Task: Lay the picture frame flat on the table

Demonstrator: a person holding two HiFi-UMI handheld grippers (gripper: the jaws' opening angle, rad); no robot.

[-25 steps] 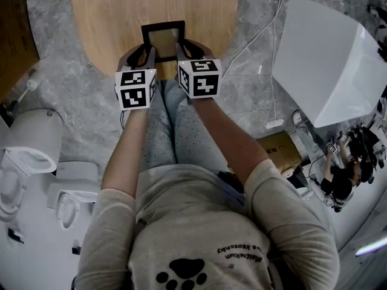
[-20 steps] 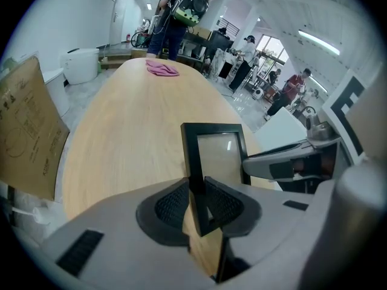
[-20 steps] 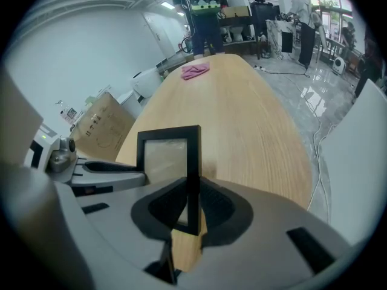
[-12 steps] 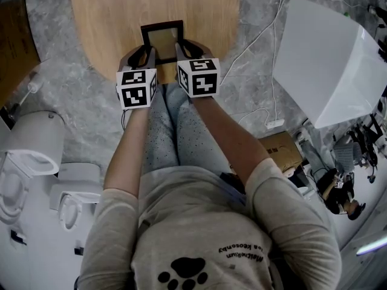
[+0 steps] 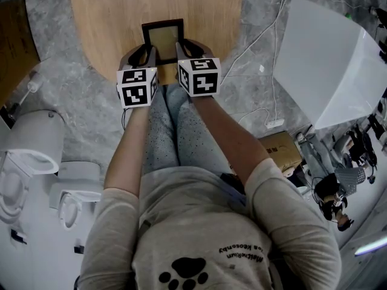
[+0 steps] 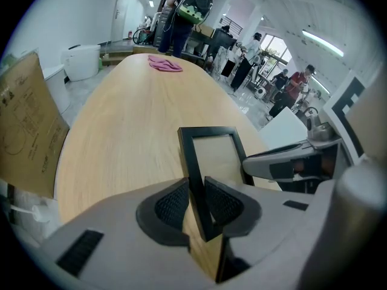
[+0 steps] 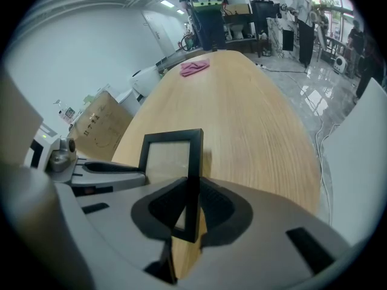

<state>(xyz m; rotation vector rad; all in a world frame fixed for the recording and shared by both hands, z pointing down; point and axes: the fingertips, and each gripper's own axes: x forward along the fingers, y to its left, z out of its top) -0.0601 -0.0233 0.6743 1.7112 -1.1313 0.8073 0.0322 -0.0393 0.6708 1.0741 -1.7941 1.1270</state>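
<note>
A black picture frame (image 5: 163, 38) with a pale pane leans back low over the near end of the oval wooden table (image 5: 109, 17). Both grippers hold it by its near corners. My left gripper (image 5: 149, 55) is shut on the frame's left bar (image 6: 195, 180), its ribbed pads (image 6: 171, 205) pressing from both sides. My right gripper (image 5: 179, 52) is shut on the right bar (image 7: 193, 174) in the same way. Each gripper view shows the other gripper across the frame: the right one (image 6: 284, 165), the left one (image 7: 103, 171). Whether the frame's underside touches the table is hidden.
A pink cloth (image 6: 164, 63) lies at the table's far end. A cardboard box (image 6: 27, 125) stands left of the table, a large white box (image 5: 326, 59) and floor cables (image 5: 266, 53) to the right. White toilets (image 5: 30, 156) sit at left. People stand beyond the table.
</note>
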